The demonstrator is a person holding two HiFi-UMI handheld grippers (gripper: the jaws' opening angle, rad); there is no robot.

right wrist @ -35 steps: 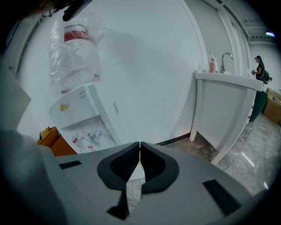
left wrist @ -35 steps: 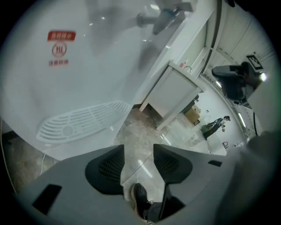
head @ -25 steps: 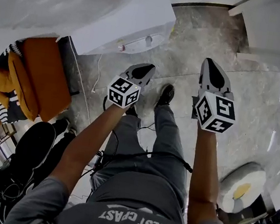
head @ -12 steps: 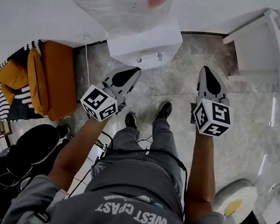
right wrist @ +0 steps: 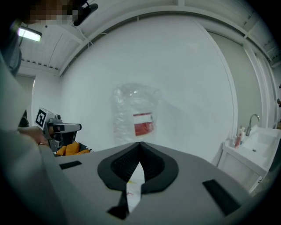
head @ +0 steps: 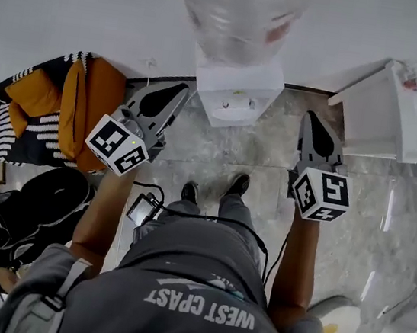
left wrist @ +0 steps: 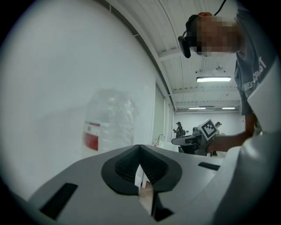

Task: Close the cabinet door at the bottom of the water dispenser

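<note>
The white water dispenser [head: 234, 92] stands against the wall straight ahead, with a clear bottle [head: 238, 8] bearing a red label on top. From above, its bottom cabinet door is hidden. My left gripper [head: 182, 89] is held up to the dispenser's left, jaws shut with nothing in them. My right gripper [head: 309, 116] hangs to its right, also shut and empty. In the left gripper view the gripper [left wrist: 139, 147] points level toward the bottle [left wrist: 109, 123]. In the right gripper view the gripper [right wrist: 139, 144] faces the bottle [right wrist: 137, 114] too.
An orange and striped garment [head: 70, 112] lies on a seat at the left, with a black bag [head: 41, 208] below it. A white sink cabinet [head: 401, 112] stands at the right. A small device [head: 143, 210] hangs on a cable by my legs.
Both grippers have risen away from the floor, the left one swinging out to the left. The dispenser's top and bottle have come into the middle of the head view.
</note>
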